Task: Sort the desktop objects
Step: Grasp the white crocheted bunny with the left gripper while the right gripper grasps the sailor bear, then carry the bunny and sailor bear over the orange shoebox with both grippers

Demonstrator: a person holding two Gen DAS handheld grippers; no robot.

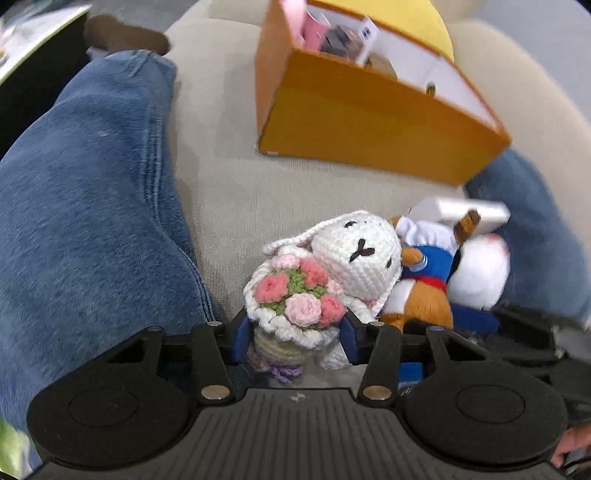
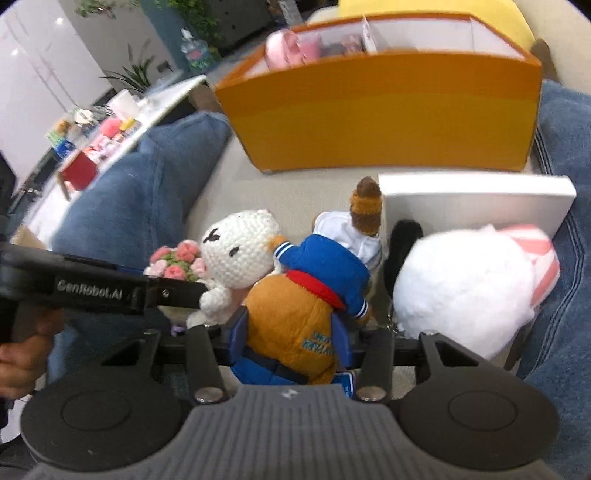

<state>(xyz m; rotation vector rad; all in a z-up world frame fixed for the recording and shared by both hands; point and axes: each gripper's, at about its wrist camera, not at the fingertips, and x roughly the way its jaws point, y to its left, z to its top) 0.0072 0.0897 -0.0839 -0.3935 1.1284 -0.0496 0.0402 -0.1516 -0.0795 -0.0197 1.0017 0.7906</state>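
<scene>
My left gripper (image 1: 293, 338) is shut on a white crochet bunny (image 1: 354, 254) that holds a pink flower bouquet (image 1: 295, 293). The bunny also shows in the right wrist view (image 2: 236, 258). My right gripper (image 2: 290, 338) is shut on a brown plush fox in a blue sailor top (image 2: 295, 314), which also shows in the left wrist view (image 1: 417, 295). A round white plush with pink stripes (image 2: 461, 280) lies right of the fox. An orange box (image 2: 384, 122) holding several small items stands beyond the toys on the beige sofa (image 1: 229, 192).
The person's legs in blue jeans (image 1: 81, 206) lie on both sides of the toys. A white flat box (image 2: 472, 201) rests behind the white plush. A yellow cushion (image 2: 424, 7) is behind the orange box. A cluttered table (image 2: 92, 136) stands far left.
</scene>
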